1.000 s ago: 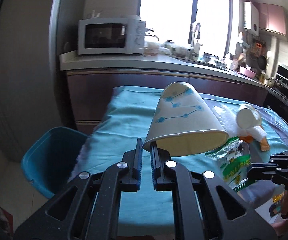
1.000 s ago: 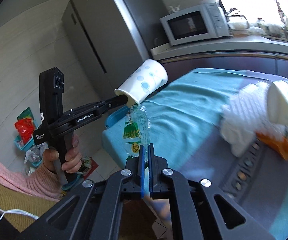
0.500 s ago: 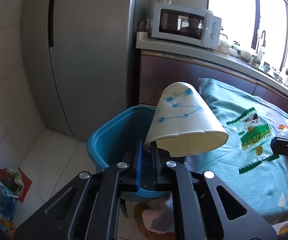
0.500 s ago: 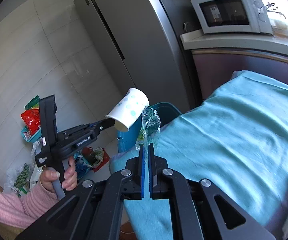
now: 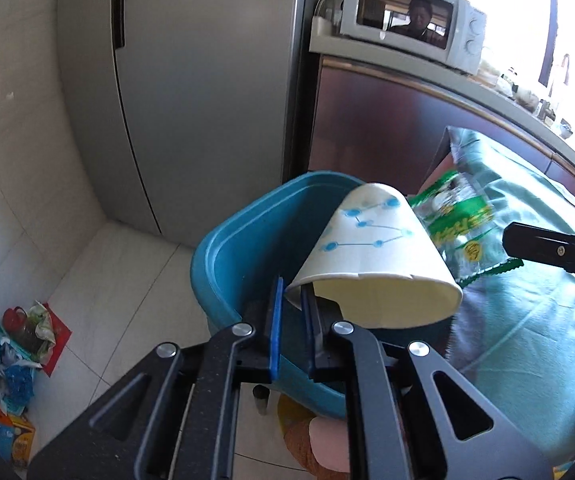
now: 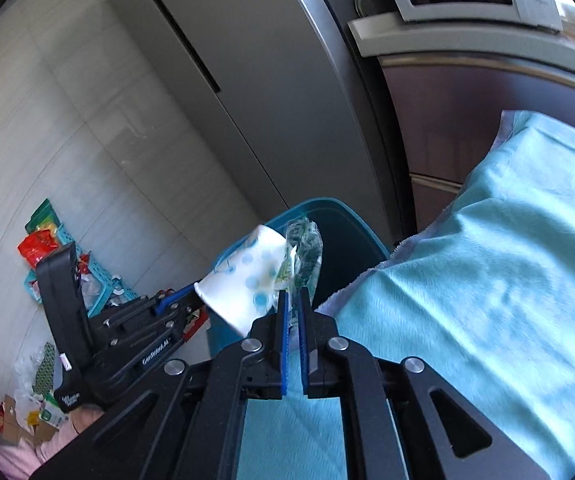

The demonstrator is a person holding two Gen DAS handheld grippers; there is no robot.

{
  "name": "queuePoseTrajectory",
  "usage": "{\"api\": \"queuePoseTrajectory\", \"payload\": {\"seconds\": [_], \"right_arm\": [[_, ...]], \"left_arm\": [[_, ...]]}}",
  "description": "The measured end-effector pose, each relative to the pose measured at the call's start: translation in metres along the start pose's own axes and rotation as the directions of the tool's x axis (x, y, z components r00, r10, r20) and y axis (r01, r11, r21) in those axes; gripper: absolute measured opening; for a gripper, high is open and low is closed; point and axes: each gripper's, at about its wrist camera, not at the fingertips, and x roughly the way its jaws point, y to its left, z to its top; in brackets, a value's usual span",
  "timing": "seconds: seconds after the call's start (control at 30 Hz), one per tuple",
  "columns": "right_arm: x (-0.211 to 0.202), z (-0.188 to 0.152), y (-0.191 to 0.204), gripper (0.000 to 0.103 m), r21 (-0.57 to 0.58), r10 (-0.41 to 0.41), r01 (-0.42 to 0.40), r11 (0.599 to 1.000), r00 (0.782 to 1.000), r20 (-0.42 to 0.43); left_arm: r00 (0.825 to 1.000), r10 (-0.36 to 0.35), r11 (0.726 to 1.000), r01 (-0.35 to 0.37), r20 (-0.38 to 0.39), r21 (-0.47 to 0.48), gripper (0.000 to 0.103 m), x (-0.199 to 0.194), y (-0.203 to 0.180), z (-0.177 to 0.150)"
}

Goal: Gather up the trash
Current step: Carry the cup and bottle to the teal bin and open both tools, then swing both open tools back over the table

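Left wrist view: the paper cup (image 5: pixel 371 268), white with blue dots and lines, is clamped by its rim in the left gripper (image 5: pixel 290 300), mouth toward the camera and base tipped away. It is held directly above the open blue bin (image 5: pixel 255 240) that stands on the tiled floor beside the fridge (image 5: pixel 207 80). Just right of the cup, a green-and-clear snack wrapper (image 5: pixel 459 224) is seen hanging at the tip of the right gripper (image 5: pixel 507 246), over the bin's far edge and the teal tablecloth (image 5: pixel 527 320). A microwave (image 5: pixel 407 16) is seen on the counter behind.

Right wrist view: the right gripper (image 6: pixel 293 300) is shown with its jaws opening, a narrow gap now between the blue pads (image 6: pixel 284 340); the wrapper (image 6: pixel 301 256) is still between the tips, though whether the pads press on it cannot be told. The cup (image 6: pixel 243 280) and the left gripper (image 6: pixel 183 300) are seen just left, over the bin (image 6: pixel 343 232). A heap of litter (image 6: pixel 43 240) lies against the wall.
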Motion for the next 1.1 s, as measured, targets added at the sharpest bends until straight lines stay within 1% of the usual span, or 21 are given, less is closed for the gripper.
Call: {"api": "queuePoseTrajectory", "payload": {"seconds": [0.03,0.07,0.1,0.13,0.17,0.23,0.3,0.37,0.43,0.47,0.5,0.53,0.57,0.6,0.7,0.73,0.8,0.87,1.0,1.1], "right_arm": [[0.003,0.0,0.0,0.012,0.005,-0.01,0.01,1.0,1.0,-0.003],[0.004,0.001,-0.001,0.023,0.012,-0.016,0.016,1.0,1.0,-0.004],[0.007,0.002,-0.003,0.03,0.017,-0.02,0.02,1.0,1.0,-0.005],[0.006,0.001,-0.003,0.032,0.019,-0.017,0.017,1.0,1.0,-0.004],[0.004,0.0,-0.002,0.032,0.018,-0.013,0.013,1.0,1.0,0.0],[0.001,-0.002,-0.003,0.032,0.016,-0.019,0.019,1.0,1.0,0.008],[-0.007,-0.007,-0.003,0.032,0.017,-0.01,0.01,1.0,1.0,0.016],[-0.013,-0.009,-0.002,0.032,0.009,-0.008,0.008,1.0,1.0,0.029],[-0.027,-0.015,0.0,0.033,-0.009,-0.005,0.005,1.0,0.999,0.053],[-0.037,-0.02,0.001,0.035,-0.019,-0.004,0.005,1.0,0.998,0.069],[-0.047,-0.024,0.002,0.036,-0.031,-0.004,0.007,0.999,0.997,0.083],[-0.057,-0.029,0.002,0.038,-0.041,-0.01,0.014,0.999,0.995,0.1],[-0.07,-0.034,0.002,0.041,-0.049,-0.017,0.022,0.999,0.993,0.118],[-0.081,-0.039,0.001,0.042,-0.057,-0.022,0.03,0.998,0.99,0.136],[-0.117,-0.055,-0.004,0.045,-0.048,-0.062,0.072,0.996,0.979,0.193],[-0.129,-0.061,-0.007,0.045,-0.04,-0.072,0.082,0.996,0.975,0.21],[-0.153,-0.073,-0.015,0.045,-0.021,-0.104,0.113,0.993,0.963,0.25],[-0.176,-0.086,-0.023,0.046,-0.004,-0.131,0.138,0.99,0.951,0.279],[-0.224,-0.108,-0.046,0.046,0.056,-0.21,0.203,0.978,0.92,0.33],[-0.263,-0.128,-0.063,0.046,0.113,-0.284,0.261,0.959,0.885,0.369]], "left_arm": [[1.0,0.0,1.0,0.0,-0.008,-0.008,0.01,0.006,0.001,0.002],[1.0,0.004,1.0,-0.004,-0.014,-0.015,0.012,0.006,0.002,-0.002],[1.0,0.003,1.0,-0.004,-0.022,-0.019,0.018,0.007,0.002,-0.007],[0.999,0.004,1.0,-0.005,-0.034,-0.023,0.02,0.012,0.002,-0.006],[0.999,0.006,1.0,-0.007,-0.038,-0.024,0.021,0.012,0.0,-0.011],[0.999,0.008,1.0,-0.009,-0.043,-0.023,0.023,0.018,-0.002,-0.011],[0.999,0.011,1.0,-0.012,-0.043,-0.021,0.025,0.018,-0.002,-0.021],[0.999,0.013,1.0,-0.014,-0.03,-0.02,0.026,0.014,-0.006,-0.022],[1.0,-0.006,1.0,0.006,-0.005,-0.017,0.027,0.004,-0.01,-0.023],[1.0,-0.016,1.0,0.016,0.016,-0.01,0.03,-0.003,-0.013,-0.023],[0.999,-0.031,1.0,0.031,0.036,-0.002,0.036,-0.011,-0.018,-0.022],[0.997,-0.053,0.999,0.052,0.061,0.011,0.04,-0.02,-0.024,-0.021],[0.994,-0.075,0.997,0.073,0.083,0.025,0.045,-0.029,-0.028,-0.02],[0.99,-0.099,0.995,0.095,0.103,0.041,0.048,-0.037,-0.034,-0.019],[0.97,-0.188,0.98,0.175,0.151,0.096,0.052,-0.06,-0.058,-0.017],[0.961,-0.224,0.972,0.207,0.161,0.114,0.053,-0.067,-0.068,-0.017],[0.942,-0.296,0.95,0.273,0.161,0.151,0.054,-0.077,-0.087,-0.017],[0.924,-0.35,0.928,0.319,0.153,0.193,0.054,-0.086,-0.108,-0.021],[0.88,-0.462,0.864,0.419,0.109,0.278,0.054,-0.1,-0.153,-0.029],[0.854,-0.515,0.819,0.464,0.076,0.337,0.054,-0.108,-0.19,-0.035]]}}
